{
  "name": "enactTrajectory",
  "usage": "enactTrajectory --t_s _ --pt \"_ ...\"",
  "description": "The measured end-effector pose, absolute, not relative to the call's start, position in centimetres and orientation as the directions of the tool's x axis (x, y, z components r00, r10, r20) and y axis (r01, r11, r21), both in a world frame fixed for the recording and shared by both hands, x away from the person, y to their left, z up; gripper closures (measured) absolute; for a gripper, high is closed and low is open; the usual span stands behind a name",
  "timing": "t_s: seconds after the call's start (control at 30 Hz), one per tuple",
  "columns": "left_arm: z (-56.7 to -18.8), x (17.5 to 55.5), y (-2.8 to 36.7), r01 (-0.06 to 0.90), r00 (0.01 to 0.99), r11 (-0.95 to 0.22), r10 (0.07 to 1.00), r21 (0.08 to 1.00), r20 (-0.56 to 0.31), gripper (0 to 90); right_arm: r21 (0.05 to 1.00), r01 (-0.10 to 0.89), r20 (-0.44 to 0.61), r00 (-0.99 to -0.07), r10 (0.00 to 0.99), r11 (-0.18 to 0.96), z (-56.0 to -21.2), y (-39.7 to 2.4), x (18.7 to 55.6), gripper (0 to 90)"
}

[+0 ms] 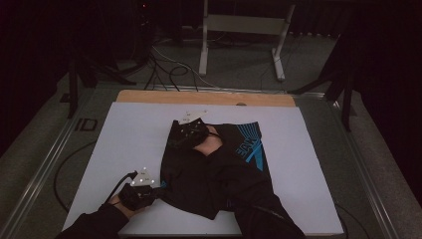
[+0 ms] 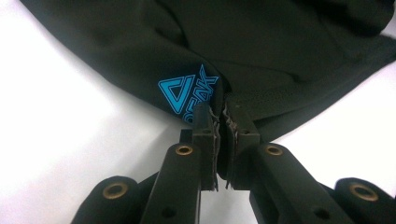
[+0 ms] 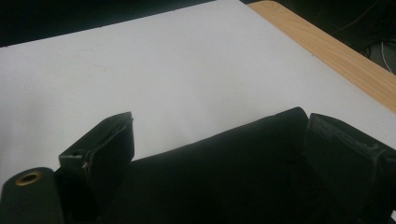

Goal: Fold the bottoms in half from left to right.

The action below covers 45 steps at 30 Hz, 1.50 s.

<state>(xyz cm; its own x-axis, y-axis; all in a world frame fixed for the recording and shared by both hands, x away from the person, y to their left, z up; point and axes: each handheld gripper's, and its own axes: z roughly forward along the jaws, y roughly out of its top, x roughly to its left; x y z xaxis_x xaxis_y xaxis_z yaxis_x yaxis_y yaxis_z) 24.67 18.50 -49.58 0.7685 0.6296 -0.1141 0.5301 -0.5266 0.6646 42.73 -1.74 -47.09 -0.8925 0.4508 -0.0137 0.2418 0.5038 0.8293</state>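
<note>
Pinching the hem of the black fabric garment with blue printed lettering [image 2: 261,56], the left gripper [image 2: 219,116] has its jaws narrowed onto the cloth, right beside the blue logo. Across the garment, the right gripper [image 3: 219,140] holds its jaws wide, with a fold of the black cloth lying between them, the pads apart from it. Beyond those jaws the white surface [image 3: 154,65] lies open up to its wooden edge [image 3: 327,46].
</note>
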Motion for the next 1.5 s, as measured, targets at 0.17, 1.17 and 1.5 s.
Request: enactTrajectory --t_s 0.17,1.17,1.5 --pt "-49.0 24.5 18.3 0.518 0.780 -0.517 0.613 0.681 -0.127 84.9 0.826 0.250 -0.008 -0.890 0.455 0.505 -47.5 -1.3 43.3 9.1" --pt "-49.0 24.6 18.4 0.514 0.780 -0.507 0.612 0.692 -0.131 84.8 0.724 0.434 -0.041 -0.749 0.661 0.536 -50.5 3.5 46.6 37.6" --pt "-49.0 24.5 18.3 0.506 0.788 -0.508 0.601 0.697 -0.134 84.8 0.675 0.489 -0.037 -0.725 0.688 0.552 -51.7 4.0 46.9 47.7"
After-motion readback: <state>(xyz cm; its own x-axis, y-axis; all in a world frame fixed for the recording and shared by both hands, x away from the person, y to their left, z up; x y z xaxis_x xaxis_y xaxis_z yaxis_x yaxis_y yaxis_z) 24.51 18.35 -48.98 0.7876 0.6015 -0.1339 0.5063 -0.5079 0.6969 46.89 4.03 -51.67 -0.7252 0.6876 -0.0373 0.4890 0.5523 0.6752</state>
